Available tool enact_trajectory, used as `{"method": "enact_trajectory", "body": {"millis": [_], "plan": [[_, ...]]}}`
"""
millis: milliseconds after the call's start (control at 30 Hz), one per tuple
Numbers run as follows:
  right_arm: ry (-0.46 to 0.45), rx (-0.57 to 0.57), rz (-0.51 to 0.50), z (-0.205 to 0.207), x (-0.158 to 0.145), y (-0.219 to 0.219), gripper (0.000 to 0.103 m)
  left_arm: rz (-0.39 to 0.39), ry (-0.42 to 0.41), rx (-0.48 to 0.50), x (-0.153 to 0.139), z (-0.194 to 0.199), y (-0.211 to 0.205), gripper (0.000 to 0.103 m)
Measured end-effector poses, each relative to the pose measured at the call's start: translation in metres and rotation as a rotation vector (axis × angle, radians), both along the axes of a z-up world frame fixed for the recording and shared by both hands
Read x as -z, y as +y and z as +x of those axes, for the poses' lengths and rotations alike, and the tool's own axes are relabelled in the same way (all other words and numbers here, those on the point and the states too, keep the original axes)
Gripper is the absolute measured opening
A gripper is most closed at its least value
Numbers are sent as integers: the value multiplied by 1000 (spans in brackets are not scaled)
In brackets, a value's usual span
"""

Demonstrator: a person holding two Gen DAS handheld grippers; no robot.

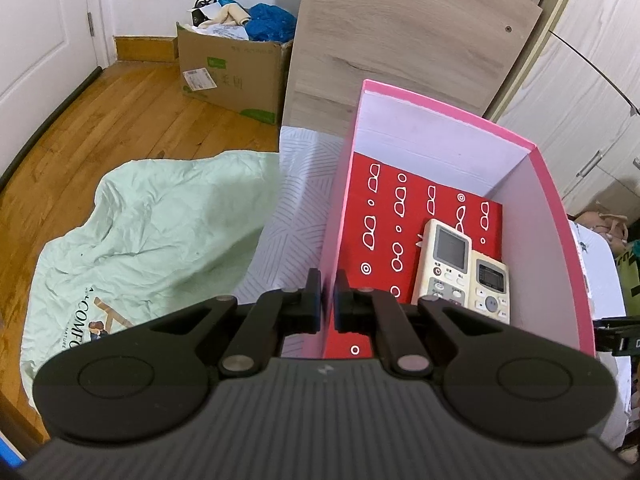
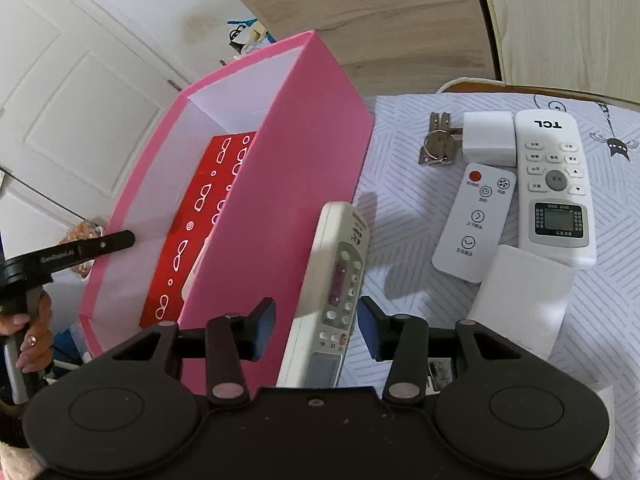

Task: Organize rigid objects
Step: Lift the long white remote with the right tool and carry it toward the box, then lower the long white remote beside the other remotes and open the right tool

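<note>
Between right gripper [image 2: 316, 326] parted pads: remote [image 2: 334, 280], untouched | left gripper [image 1: 327, 300] clamps pink box [image 1: 560, 240] wall

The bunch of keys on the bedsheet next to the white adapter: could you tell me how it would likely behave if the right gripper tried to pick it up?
The bunch of keys looks like several metal pieces on a ring, so it would probably dangle and swing if gripped by one key. Metal this flat may slip between the pads. It lies low on the soft bedsheet, so the fingertips would likely press into fabric.

Lying crumpled on wooden floor [image 1: 120, 120]: green cloth [image 1: 140, 232]. Standing beyond, by white door [image 1: 36, 40]: cardboard box [image 1: 228, 76] holding blue bags [image 1: 268, 22].
</note>
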State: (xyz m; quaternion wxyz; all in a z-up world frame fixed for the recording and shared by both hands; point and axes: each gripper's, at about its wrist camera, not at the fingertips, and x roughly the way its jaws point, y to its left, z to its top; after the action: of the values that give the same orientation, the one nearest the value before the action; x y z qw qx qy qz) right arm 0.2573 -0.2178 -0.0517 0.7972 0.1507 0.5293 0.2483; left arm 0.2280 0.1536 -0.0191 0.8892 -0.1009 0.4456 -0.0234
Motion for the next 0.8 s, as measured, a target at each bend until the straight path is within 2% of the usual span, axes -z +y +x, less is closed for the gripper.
{"method": "enact_trajectory", "body": {"millis": [100, 200, 267, 300, 467, 533, 600, 700, 800], "plan": [[-4, -22, -29, -1, 1, 8, 50, -4, 2, -2, 0, 0, 0, 5], [-34, -62, -130, -2, 7, 22, 50, -2, 1, -3, 0, 0, -1, 5], [-43, -95, -193, -4, 11, 29, 28, -6, 1, -5, 0, 0, 0, 5], [-44, -88, -218, -4, 12, 29, 29, -8, 3, -5, 0, 0, -1, 5], [-10, -36, -150, 8, 23, 23, 27, -3, 4, -7, -1, 1, -3, 5], [-10, -7, -138, 10, 22, 21, 22, -1, 6, -10, -1, 0, -2, 5], [-28, 16, -141, 7, 16, 18, 21, -3, 4, -9, -2, 0, -2, 5], [-52, 69, -84, 2, 1, 1, 21, -31, 2, -12, -1, 0, 2, 6], [-125, 147, -72, -7, -21, -17, 21, -50, 4, -20, 0, -1, 5, 6]]}}
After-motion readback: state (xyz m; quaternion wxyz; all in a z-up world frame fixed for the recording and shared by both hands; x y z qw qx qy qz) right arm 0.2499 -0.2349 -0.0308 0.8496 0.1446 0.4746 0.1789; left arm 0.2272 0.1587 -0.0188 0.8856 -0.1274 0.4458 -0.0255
